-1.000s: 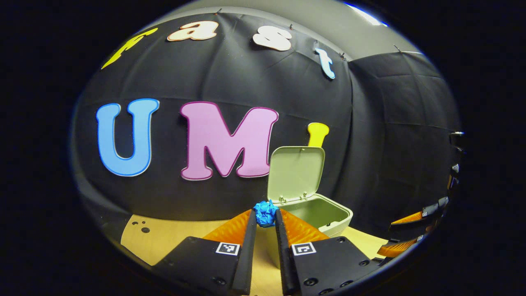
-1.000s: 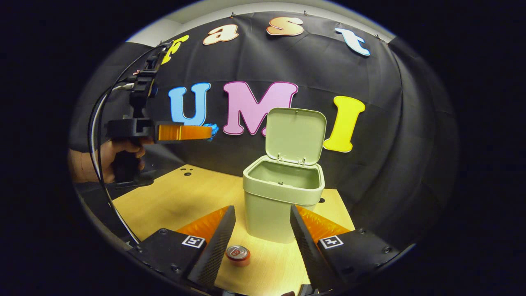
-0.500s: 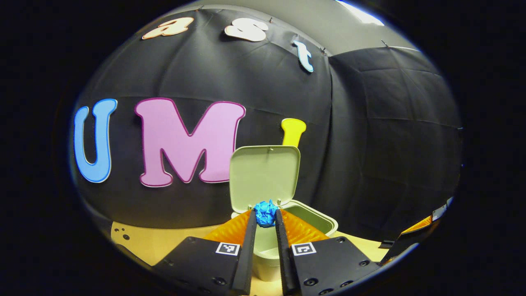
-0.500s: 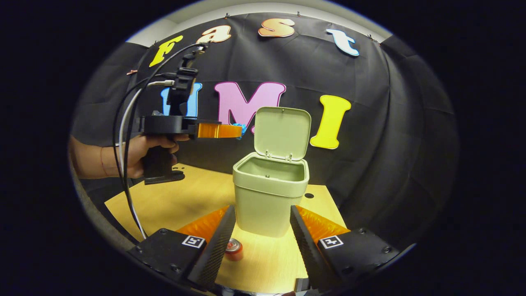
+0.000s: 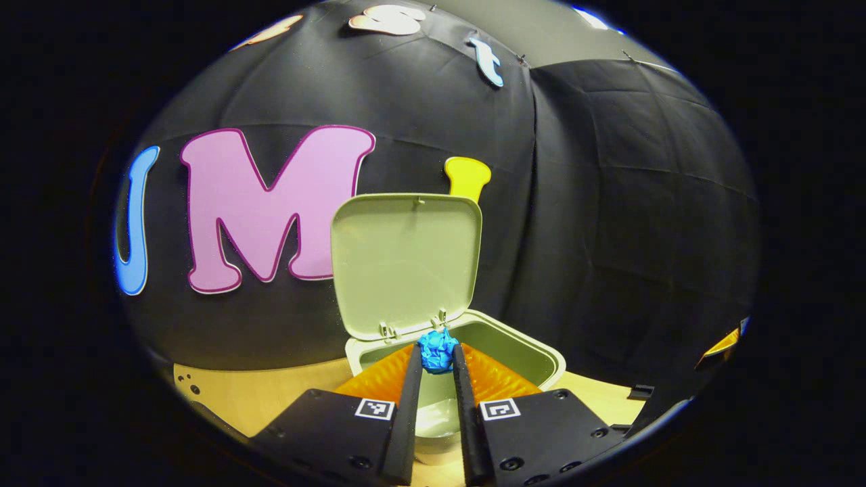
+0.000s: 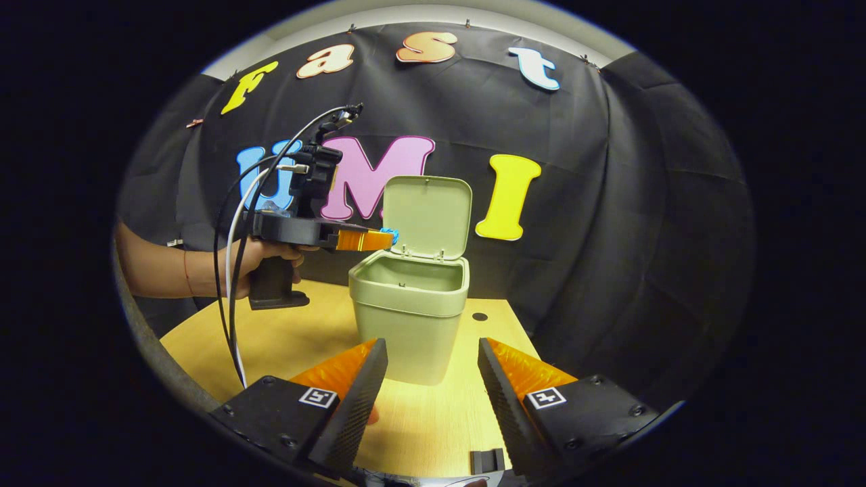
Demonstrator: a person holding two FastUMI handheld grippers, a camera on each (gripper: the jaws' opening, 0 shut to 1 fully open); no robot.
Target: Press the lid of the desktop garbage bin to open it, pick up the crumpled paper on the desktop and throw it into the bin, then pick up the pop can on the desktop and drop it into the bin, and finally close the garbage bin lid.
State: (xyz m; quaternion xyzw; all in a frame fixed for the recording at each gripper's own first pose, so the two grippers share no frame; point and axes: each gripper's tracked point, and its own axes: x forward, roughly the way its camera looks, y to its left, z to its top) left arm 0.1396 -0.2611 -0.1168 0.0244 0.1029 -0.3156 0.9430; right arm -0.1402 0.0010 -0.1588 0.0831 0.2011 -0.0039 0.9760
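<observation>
Change, left gripper: your left gripper (image 5: 438,352) has closed in on the pale green plastic desktop bin (image 5: 541,362); a second ago the bin sat off to the right, now its open mouth lies directly under the fingertips.
Left gripper state: pinching the crumpled blue paper ball (image 5: 438,350) between both fingers; in the right gripper view the ball (image 6: 390,236) hangs over the bin's near-left rim (image 6: 406,301).
Lid: the green hinged lid (image 6: 426,215) stands upright and open, as before.
Change, right gripper: your right gripper (image 6: 433,379) has drawn back and shifted; the bin now sits further from it. Fingers spread wide, holding nothing.
Pop can: a second ago the red-topped can was plain between the right fingers; now only a reddish sliver (image 6: 373,415) peeks past the left finger, too little to tell it for certain.
Cut off: your hand (image 6: 260,253) on the left gripper's handle shows; the forearm runs out at the edge.
Tabletop: light wood tabletop (image 6: 298,341) under the bin.
</observation>
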